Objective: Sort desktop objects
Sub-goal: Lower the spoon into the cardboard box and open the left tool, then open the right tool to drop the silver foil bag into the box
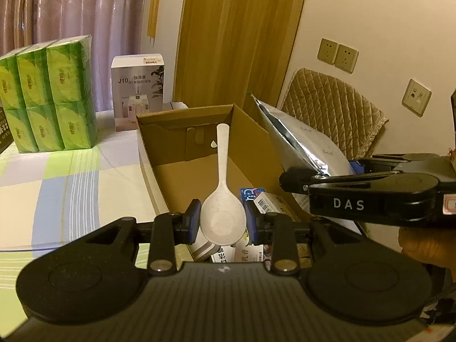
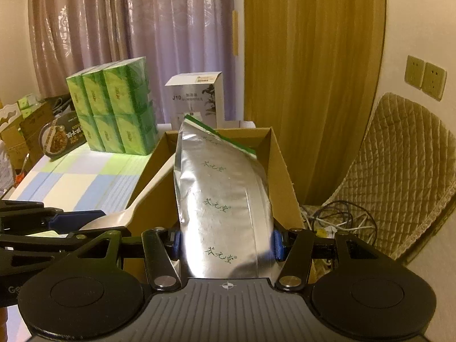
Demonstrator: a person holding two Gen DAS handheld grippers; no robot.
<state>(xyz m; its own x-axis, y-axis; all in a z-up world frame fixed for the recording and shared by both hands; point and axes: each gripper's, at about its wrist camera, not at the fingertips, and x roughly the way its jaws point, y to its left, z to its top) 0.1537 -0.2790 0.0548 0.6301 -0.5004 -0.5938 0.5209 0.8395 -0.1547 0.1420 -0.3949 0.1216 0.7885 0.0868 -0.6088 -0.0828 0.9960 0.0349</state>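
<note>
Both loads: you carry each over the open cardboard box (image 1: 185,154).
Left gripper (image 1: 223,222): your pads are clamped on the bowl of the white spoon (image 1: 222,199), handle pointing away over the box.
Right gripper (image 2: 226,240): your pads pinch the silver foil pouch (image 2: 225,188) at its sides.
Risk, spoon: curved bowl may squirt out of the pads.
Risk, pouch: foil may slide or buckle.
Risk, crowding: your grippers are close; they may knock together.

On the worktop (image 1: 71,176) the cardboard box (image 1: 199,168) sits right of the tissue packs (image 1: 48,97) — humidifier carton (image 1: 138,91) behind, chair (image 1: 333,111) further right
</note>
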